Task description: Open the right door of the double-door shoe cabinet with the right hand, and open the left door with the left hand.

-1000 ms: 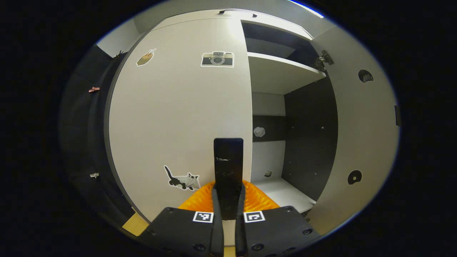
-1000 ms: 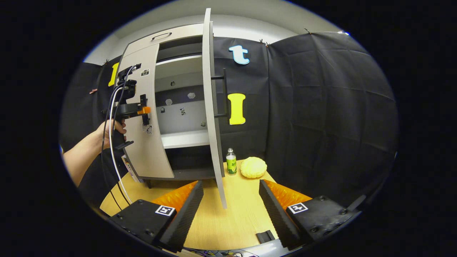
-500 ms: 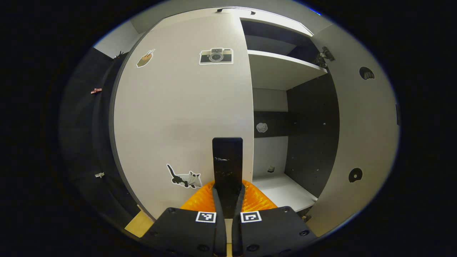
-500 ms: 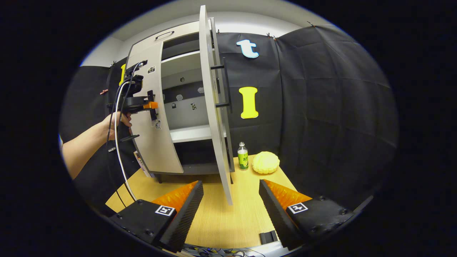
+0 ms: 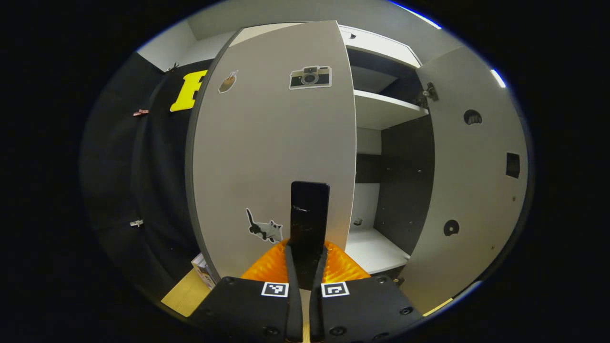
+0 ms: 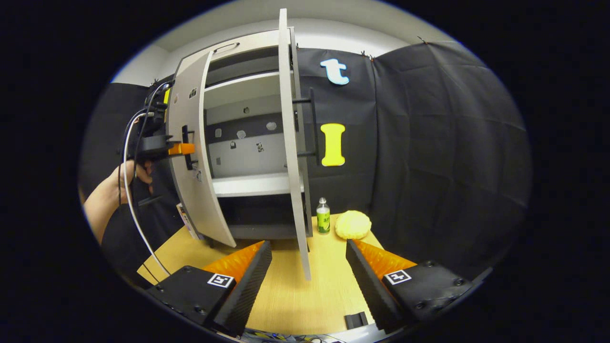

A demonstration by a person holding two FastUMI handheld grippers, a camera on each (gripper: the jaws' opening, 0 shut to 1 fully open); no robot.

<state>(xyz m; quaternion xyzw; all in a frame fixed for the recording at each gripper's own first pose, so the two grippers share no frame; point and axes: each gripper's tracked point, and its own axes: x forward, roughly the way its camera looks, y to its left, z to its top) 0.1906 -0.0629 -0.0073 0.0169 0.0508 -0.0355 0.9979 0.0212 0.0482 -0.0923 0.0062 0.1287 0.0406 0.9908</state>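
Left gripper point(image 5: 305, 267) clamped on left door point(image 5: 271, 152) handle point(image 5: 309, 224); door part open. Right gripper point(image 6: 309, 271) jaws wide, empty, facing open right door point(image 6: 291, 143).

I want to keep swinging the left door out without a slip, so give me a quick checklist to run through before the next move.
1. Left gripper shut on the left door's handle: ok, both fingers press the black bar.
2. Left door part open: ok, the shelves show beside its edge; not fully open yet.
3. Right door open: ok, it stands edge-on, swung well out.
4. Right gripper free: ok, open, holding nothing, low over the table.
5. Bottle and yellow object out of the left door's path: ok, they stand right of the right door.
6. Cable from the left gripper clear of the door: cannot tell.
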